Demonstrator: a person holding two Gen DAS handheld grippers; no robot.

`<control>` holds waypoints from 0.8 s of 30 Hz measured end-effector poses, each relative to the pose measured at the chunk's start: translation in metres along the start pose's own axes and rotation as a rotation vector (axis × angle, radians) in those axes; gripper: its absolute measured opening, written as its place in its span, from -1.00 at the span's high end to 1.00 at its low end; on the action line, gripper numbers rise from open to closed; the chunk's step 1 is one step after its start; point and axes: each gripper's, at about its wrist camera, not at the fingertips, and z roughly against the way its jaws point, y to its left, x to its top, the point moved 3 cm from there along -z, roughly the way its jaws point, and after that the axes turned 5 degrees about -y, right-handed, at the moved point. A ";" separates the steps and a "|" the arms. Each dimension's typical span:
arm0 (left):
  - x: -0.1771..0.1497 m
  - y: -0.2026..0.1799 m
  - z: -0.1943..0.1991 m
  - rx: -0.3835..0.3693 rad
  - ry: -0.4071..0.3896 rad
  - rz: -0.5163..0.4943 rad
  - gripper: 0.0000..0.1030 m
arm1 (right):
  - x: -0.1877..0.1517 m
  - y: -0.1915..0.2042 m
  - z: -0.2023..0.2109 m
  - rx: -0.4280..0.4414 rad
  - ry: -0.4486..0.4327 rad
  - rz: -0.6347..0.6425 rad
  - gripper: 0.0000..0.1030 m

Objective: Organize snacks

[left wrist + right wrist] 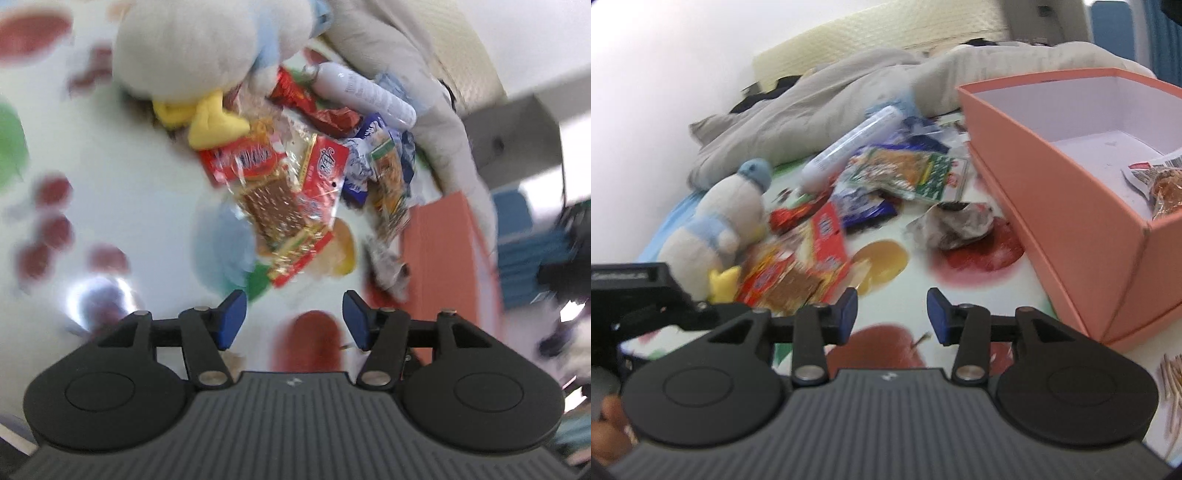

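A pile of snack packets [295, 177] lies on the fruit-print tablecloth [110, 184]: red packets [827, 236], a blue one [864, 210], a green one [908, 173] and a crumpled silver wrapper [956, 221]. My left gripper [293, 319] is open and empty, just short of the pile. My right gripper [892, 314] is open and empty, between the pile and an orange box [1071, 206]. One snack packet [1160, 184] lies inside the box. The left gripper's body [639, 295] shows at the left edge of the right wrist view.
A white plush toy [720, 221] with yellow feet stands beside the pile. A white tube [849, 147] lies behind it. A grey blanket [831, 96] is bunched at the back. Wooden sticks [1171, 387] lie at the right edge.
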 end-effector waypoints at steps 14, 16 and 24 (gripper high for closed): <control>0.036 -0.022 -0.045 0.083 -0.021 -0.129 -0.12 | 0.015 -0.020 -0.061 0.122 0.140 -0.156 0.13; 0.039 -0.017 -0.049 0.093 -0.018 -0.130 0.03 | 0.011 -0.016 -0.072 0.160 0.170 -0.170 0.15; 0.041 0.012 -0.054 0.069 -0.016 -0.027 0.38 | 0.003 -0.001 -0.106 0.308 0.255 -0.258 0.49</control>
